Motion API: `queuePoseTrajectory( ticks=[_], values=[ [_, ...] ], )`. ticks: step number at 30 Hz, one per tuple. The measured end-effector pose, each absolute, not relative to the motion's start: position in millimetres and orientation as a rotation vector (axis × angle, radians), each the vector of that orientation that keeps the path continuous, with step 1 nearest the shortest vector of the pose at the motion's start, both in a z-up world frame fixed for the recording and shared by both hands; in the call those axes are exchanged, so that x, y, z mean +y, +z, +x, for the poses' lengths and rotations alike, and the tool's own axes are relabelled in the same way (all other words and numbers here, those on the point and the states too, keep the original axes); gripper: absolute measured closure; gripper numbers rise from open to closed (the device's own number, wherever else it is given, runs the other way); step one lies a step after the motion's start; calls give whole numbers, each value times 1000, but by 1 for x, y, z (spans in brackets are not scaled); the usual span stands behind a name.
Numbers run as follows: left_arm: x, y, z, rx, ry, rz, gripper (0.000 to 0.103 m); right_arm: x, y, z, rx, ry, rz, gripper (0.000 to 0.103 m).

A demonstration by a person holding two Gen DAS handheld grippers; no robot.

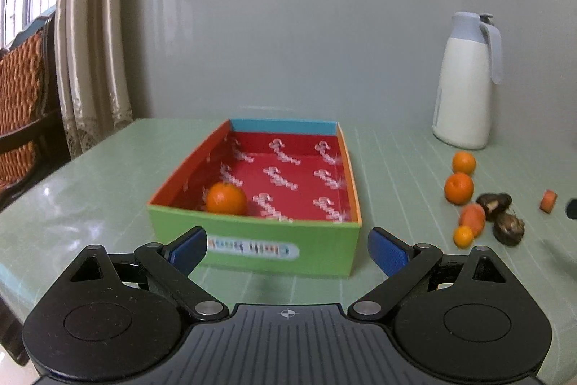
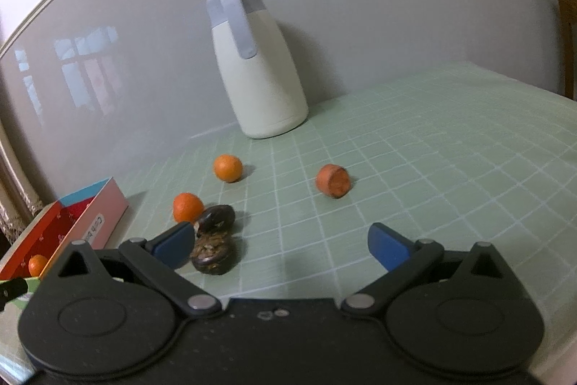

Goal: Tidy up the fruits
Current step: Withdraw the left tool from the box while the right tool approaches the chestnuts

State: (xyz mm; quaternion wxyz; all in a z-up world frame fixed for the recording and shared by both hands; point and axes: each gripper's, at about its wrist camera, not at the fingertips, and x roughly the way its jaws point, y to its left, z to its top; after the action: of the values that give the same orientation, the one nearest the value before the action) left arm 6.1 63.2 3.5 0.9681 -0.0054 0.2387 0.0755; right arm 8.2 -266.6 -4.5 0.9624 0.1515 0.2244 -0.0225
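Both the left claw (image 1: 286,248) and right claw (image 2: 281,246) gape empty — the orange (image 2: 188,206) just ahead-left of the right claw looks light, firm, roll-prone — pinch across its middle.

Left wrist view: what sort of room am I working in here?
Probably a home dining or living room: a table with a green grid cover against the wall, a thermos jug on it, and curtains beside an upholstered chair by the window.
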Motion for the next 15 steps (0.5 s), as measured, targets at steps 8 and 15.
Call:
queuePoseTrajectory(
  ticks=[8,15],
  values=[
    [76,-9,-4,509,189,-26,7,-242,-6,20,477,-7,269,0],
    [95,-17,-7,523,235,-34,7,-219,-7,28,493,32,232,0]
  ],
)
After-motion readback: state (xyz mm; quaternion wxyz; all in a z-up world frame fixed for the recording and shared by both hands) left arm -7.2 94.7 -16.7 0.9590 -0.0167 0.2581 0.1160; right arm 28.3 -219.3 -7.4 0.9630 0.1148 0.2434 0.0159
